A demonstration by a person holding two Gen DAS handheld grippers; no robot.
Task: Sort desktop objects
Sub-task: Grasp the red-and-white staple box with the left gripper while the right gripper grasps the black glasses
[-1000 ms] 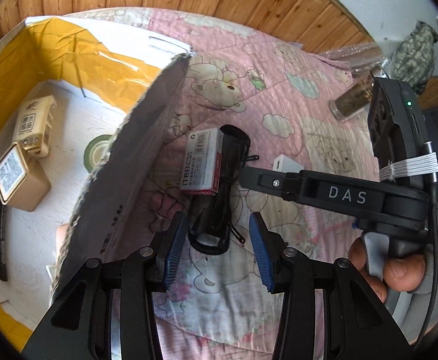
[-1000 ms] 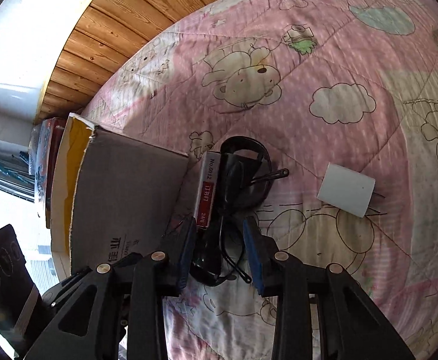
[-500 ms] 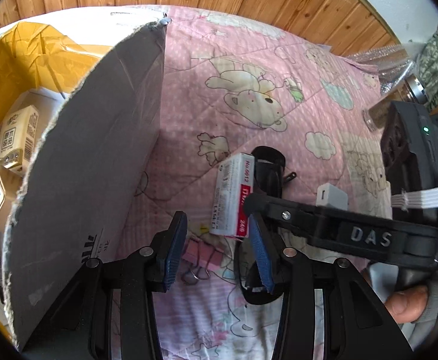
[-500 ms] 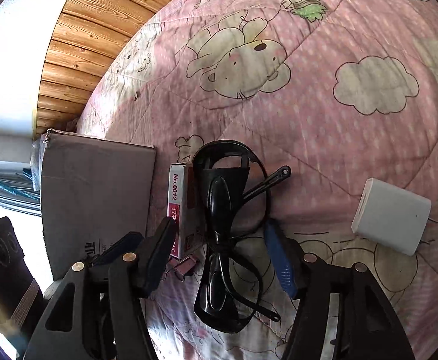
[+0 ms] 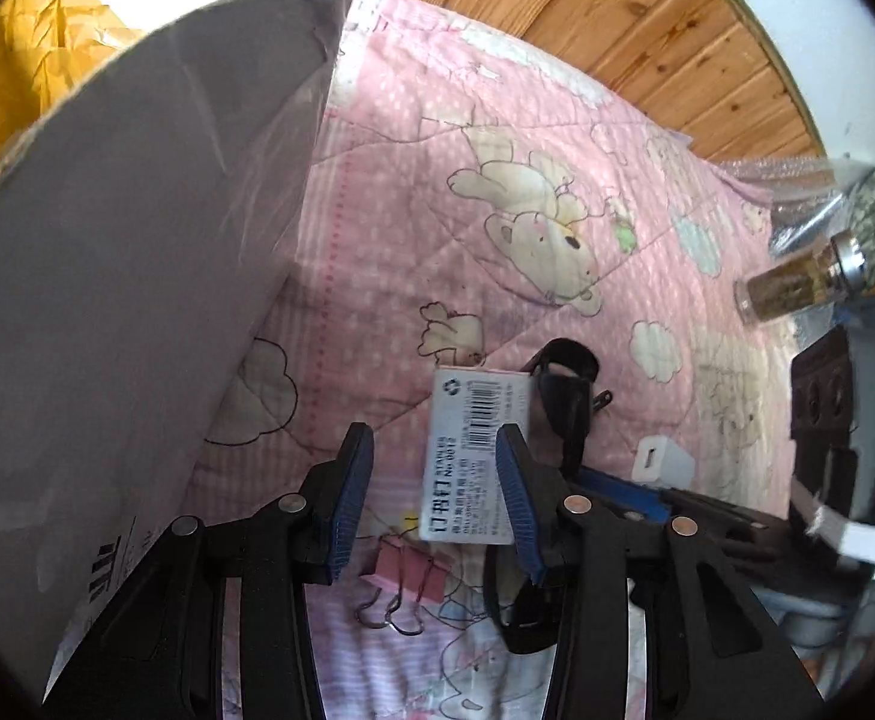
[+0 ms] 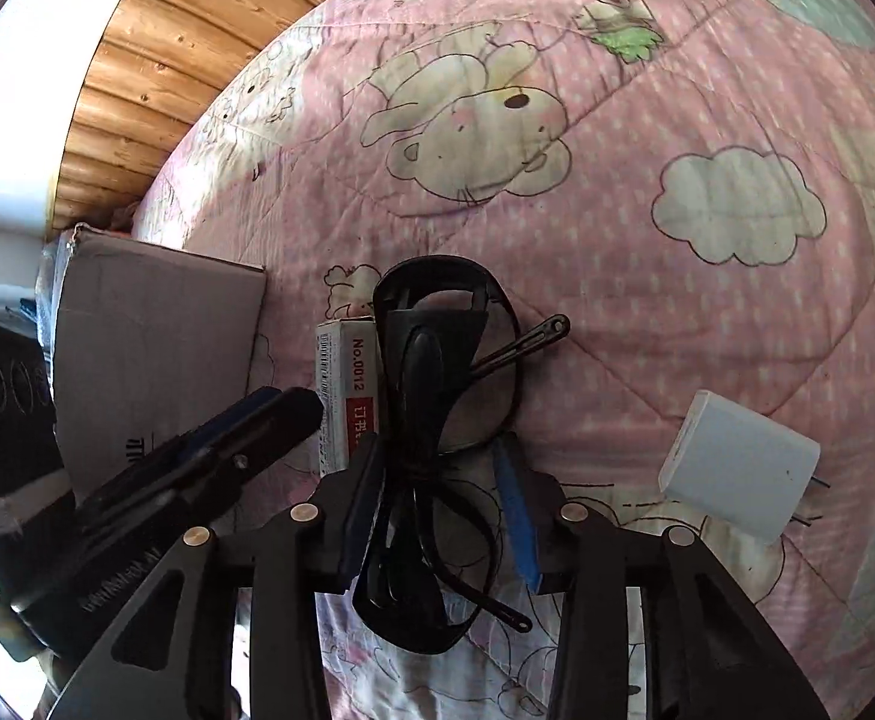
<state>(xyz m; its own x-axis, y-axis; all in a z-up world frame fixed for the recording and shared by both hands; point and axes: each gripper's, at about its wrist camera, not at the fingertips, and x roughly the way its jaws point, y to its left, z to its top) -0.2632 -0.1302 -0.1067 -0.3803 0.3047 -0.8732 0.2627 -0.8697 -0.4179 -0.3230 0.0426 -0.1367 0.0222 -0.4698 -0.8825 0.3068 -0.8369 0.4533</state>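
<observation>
Daylight blows out white at 9 o'clock in the right view, the cardboard box (image 5: 137, 276) shades the quilt (image 5: 437, 192), fisheye rims bend dark, and 1 blurred gadget sits at 3 o'clock.

Pink quilted cover (image 6: 647, 312) with bear and cloud prints spans the surface. Wooden plank panelling (image 5: 587, 18) beyond its far edge; white wall (image 5: 797, 6) above. Bright daylight throughout.

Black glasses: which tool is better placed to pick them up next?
Right. The right tool already straddles the black glasses, jaws just closing around the frame. The left tool sits open over the staple box instead.
</observation>
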